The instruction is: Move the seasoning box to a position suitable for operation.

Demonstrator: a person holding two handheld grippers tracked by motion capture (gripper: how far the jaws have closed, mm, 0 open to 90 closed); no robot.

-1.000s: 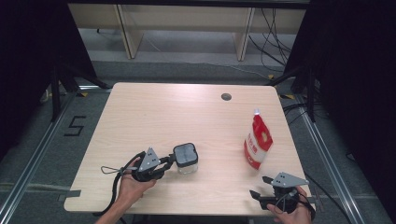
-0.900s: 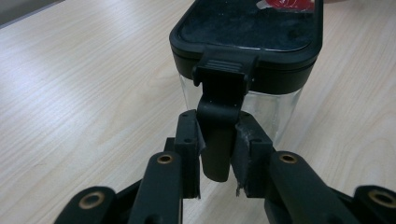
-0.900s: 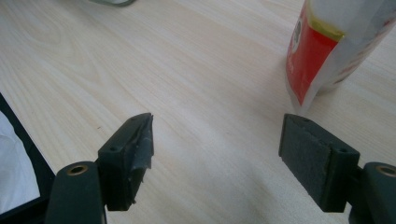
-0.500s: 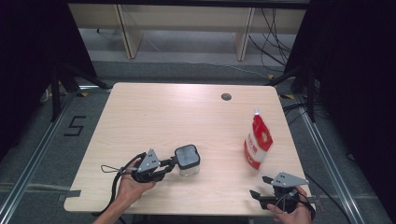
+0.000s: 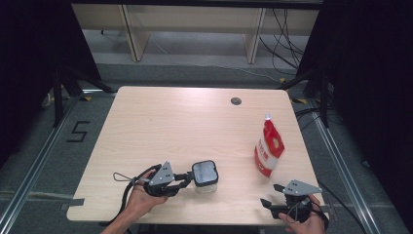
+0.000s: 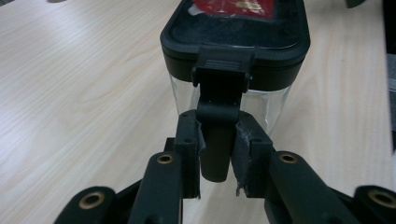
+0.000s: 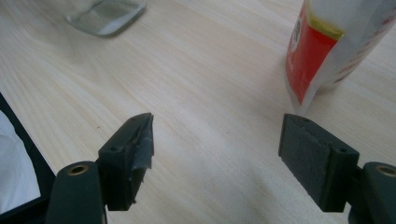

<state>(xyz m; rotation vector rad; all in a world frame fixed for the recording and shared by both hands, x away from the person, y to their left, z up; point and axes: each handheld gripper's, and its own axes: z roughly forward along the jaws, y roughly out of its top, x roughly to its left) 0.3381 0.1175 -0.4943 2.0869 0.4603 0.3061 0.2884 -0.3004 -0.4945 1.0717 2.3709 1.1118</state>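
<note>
The left gripper is pinching the black latch tab of the clear lidded jar, which is standing at the table's near edge. The lid is looking shut, so opening is probably pending. The right gripper is waiting open, empty, near the red pouch.

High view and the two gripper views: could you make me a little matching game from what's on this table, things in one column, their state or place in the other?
Things:
1. left gripper
2. right gripper
3. red and white pouch
4. clear container

States:
a. stands upright near the table's right edge
b. jaws wide apart over bare wood
c. wears a black lid
d. jaws closed on the lid's latch tab

Pairs: 1-d, 2-b, 3-a, 4-c
</note>
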